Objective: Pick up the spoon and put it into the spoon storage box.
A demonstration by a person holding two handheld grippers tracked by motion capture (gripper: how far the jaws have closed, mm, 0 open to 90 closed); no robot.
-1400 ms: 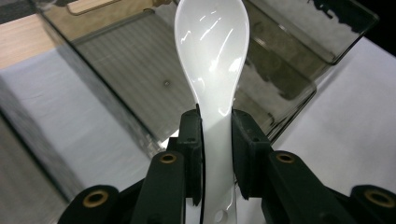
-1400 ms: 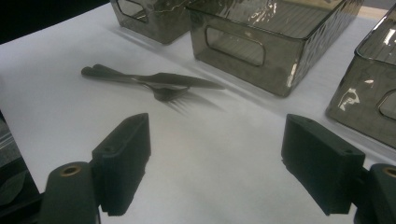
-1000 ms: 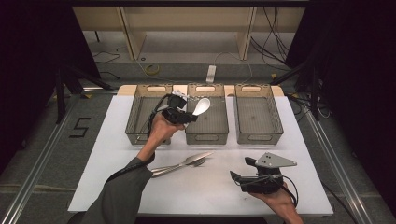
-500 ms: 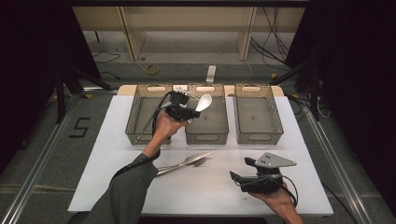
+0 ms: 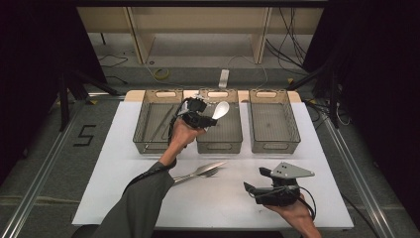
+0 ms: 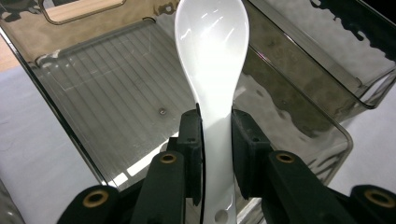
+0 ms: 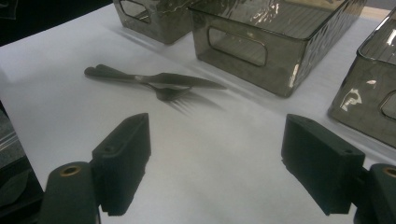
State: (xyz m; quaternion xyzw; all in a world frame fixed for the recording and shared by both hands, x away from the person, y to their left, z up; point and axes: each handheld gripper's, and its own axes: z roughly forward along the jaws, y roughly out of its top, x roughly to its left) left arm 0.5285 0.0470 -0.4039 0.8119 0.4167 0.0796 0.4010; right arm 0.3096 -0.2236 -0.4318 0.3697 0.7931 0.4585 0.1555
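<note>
White plastic, glossy: the spoon (image 6: 211, 56) sits pinched by its handle between the jaws of our left gripper (image 5: 202, 119), bowl pointing forward over the middle bin (image 5: 220, 144). Seen from the left gripper view, the bowl hangs above the ribbed floor of that bin, clear of its walls. From above, we see three smoky bins in a row; the left bin (image 5: 148, 144) already holds something long and thin, the right bin (image 5: 275, 144) looks bare.

Our judgement: we are about to drop the spoon into the middle bin. To do it well, we should bring the tip down low inside the walls before spreading the jaws, so the light spoon does not bounce or slide over the rim. Keep the handle roughly along the bin's length.

Our right gripper (image 5: 262, 191) rests near the front edge of the table (image 5: 124, 208), jaws spread wide with nothing between them. A knife (image 7: 154, 78) and a fork (image 7: 173, 93) lie crossed, touching, in front of it.
</note>
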